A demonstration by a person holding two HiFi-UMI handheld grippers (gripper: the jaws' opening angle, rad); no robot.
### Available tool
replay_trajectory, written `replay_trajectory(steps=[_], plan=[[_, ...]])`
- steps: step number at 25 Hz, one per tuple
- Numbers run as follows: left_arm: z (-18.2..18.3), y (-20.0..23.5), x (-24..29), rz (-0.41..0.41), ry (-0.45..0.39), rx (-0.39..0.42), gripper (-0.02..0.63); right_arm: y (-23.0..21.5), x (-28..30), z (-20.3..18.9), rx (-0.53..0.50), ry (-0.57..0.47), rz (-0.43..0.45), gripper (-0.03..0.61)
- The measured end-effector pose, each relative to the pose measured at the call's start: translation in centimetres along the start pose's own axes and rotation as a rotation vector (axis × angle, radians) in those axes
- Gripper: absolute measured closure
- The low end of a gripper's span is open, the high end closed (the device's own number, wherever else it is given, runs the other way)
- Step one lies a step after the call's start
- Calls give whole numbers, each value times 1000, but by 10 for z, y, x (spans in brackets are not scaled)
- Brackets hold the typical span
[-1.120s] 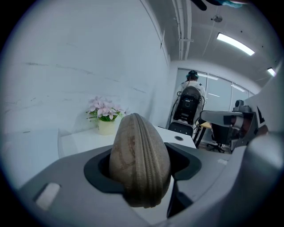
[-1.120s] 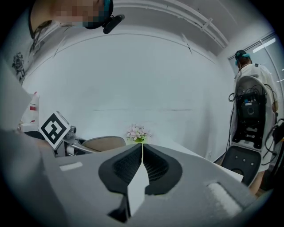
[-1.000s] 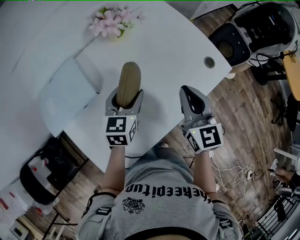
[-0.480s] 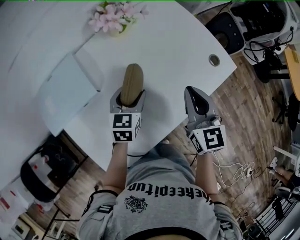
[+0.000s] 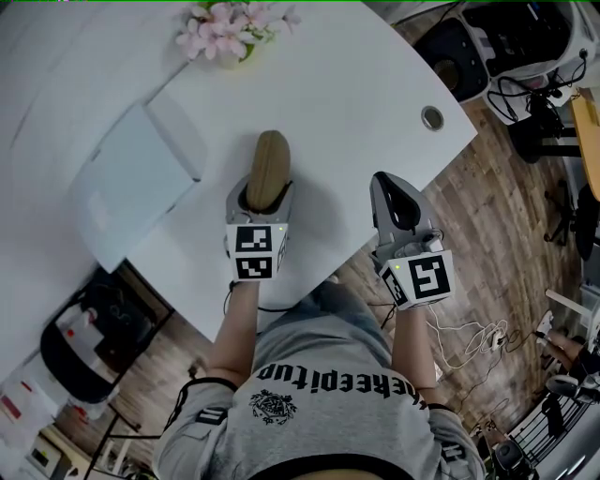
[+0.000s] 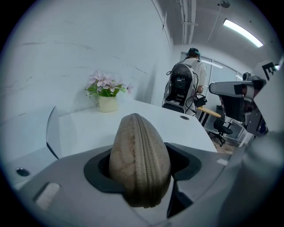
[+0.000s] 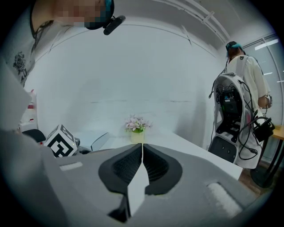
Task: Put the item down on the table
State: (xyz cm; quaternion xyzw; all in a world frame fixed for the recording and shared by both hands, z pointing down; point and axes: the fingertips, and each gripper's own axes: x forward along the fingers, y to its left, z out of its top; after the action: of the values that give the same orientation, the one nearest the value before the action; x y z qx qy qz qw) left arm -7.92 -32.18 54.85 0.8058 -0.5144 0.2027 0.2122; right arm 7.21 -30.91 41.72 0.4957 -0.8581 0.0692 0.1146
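Note:
A tan zippered case [image 5: 268,167] lies between the jaws of my left gripper [image 5: 261,193], which is shut on it over the white table [image 5: 328,84]. In the left gripper view the case [image 6: 140,155] fills the gap between the dark pads, with its zip seam facing up. Whether the case touches the tabletop I cannot tell. My right gripper [image 5: 394,192] is at the table's near edge, to the right of the left one. Its jaws are shut with nothing between them, and the pads meet along one line in the right gripper view [image 7: 141,150].
A pot of pink flowers [image 5: 228,26] stands at the table's far side. A flat white folded object [image 5: 131,183] lies left of the case. A round cable hole [image 5: 432,118] is near the table's right edge. A person with a backpack [image 6: 184,86] stands by chairs [image 5: 455,70] beyond the table.
Both grippers have drifted slightly toward me and the head view has shifted a little. The left gripper still grips the case; the right stays shut.

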Motion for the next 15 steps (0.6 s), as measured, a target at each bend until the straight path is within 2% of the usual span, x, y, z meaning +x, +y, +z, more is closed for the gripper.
replay_trajectory(steps=[15], plan=[[-22, 1, 9, 16, 39, 33, 311, 4, 5, -3, 0, 15, 9, 575]])
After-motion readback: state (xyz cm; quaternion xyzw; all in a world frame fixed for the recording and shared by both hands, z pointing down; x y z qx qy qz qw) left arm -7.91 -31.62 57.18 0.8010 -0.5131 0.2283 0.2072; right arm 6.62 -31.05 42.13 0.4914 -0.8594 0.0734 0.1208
